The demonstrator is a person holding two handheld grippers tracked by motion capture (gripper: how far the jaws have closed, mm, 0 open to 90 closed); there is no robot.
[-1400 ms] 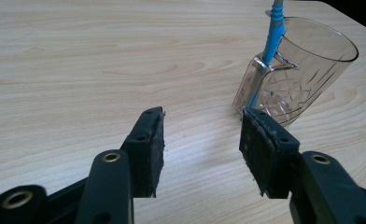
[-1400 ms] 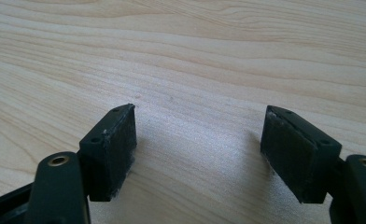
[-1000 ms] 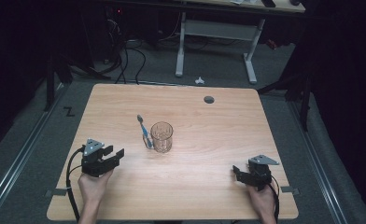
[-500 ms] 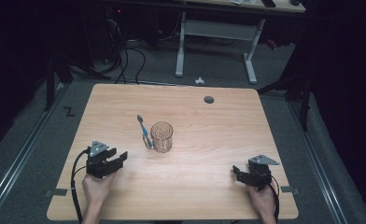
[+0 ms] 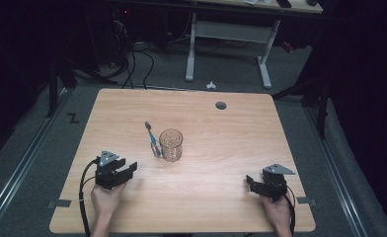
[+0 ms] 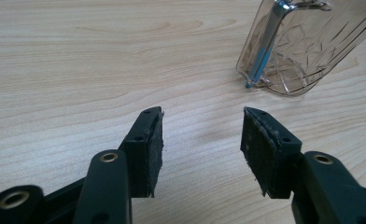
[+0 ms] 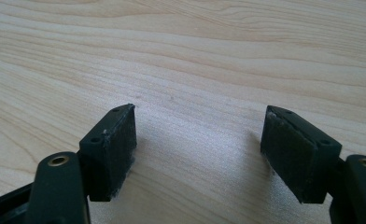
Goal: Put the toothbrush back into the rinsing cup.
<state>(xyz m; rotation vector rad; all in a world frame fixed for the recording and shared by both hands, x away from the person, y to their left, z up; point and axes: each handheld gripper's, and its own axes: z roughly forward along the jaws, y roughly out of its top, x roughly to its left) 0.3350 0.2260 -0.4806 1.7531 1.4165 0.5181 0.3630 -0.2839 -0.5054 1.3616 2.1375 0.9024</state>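
The left claw (image 5: 124, 171) is spread and empty near the glass (image 5: 171, 144); right claw (image 5: 254, 185) spread too; a careless approach could tip the glass, spilling the toothbrush (image 5: 152, 138).

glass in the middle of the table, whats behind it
A toothbrush lies against the far-left side of the glass, its bristle end pointing away. Its handle's lower end shows blurred through the glass; nothing seems to be inside the glass.

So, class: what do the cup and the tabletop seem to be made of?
Cup: clear, glossy, with a cut-crystal pattern; probably plastic, possibly glass, since the toothbrush beside it shows through its wall. Tabletop: pale wood grain, matte and very even, so likely laminate or veneer.
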